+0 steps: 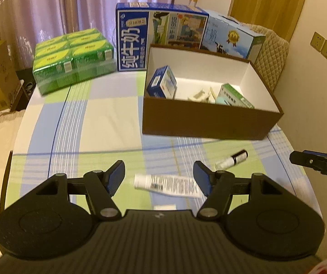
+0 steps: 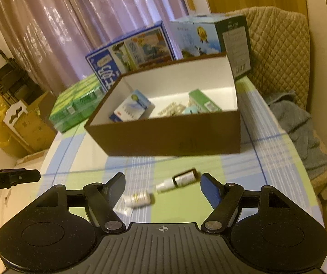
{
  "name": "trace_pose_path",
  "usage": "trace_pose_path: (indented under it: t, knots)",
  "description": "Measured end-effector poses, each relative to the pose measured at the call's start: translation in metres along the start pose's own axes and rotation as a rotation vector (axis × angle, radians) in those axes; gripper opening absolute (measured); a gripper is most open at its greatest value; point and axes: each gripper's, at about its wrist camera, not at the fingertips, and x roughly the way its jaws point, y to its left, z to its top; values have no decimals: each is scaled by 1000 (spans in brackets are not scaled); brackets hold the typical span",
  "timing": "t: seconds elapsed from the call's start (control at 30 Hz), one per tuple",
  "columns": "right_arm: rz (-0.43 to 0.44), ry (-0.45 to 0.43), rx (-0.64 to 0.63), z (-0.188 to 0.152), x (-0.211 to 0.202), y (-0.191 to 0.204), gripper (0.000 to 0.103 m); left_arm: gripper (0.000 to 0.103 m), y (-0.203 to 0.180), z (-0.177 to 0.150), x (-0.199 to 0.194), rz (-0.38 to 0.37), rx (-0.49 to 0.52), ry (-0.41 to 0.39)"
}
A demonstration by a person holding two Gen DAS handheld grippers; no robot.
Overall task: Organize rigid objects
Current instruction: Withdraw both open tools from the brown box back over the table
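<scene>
Partly blurred, brown box (image 1: 209,121) contents hard to read, white tube (image 1: 167,185) before the box between the empty, open left hand-held gripper (image 1: 159,178) fingers, small bottle (image 2: 184,178) before the box between the empty right hand-held gripper (image 2: 162,188) fingers, open wide.

- White tube (image 1: 167,185): lying flat on the checked cloth, lower centre of the left wrist view.
- Dark-capped spray bottle (image 1: 232,159): lying on its side, right of centre.
- Brown open box (image 1: 209,119): sitting upper right, holding a blue-white carton (image 1: 162,82), a green carton (image 1: 235,96) and pale clips (image 1: 201,96).
</scene>
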Motion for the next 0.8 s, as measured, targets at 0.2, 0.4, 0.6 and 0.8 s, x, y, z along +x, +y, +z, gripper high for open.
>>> trace_pose_path:
  t: [0.2,0.4,0.6,0.8]
  knots:
    - [-3,43,2,-14,3,0,70,63,-2,-19,3,-14,-1,46]
    - [-9,68,-1,-24,4,2,70,63,-4,-35,5,-31,-4,83]
    - [-14,96,-6,-33,7,5,70,63,-5,-49,10,-41,-12,120]
    - [-34,125,-32,-43,13,10,70,63,-7,-63,16,-50,-14,152]
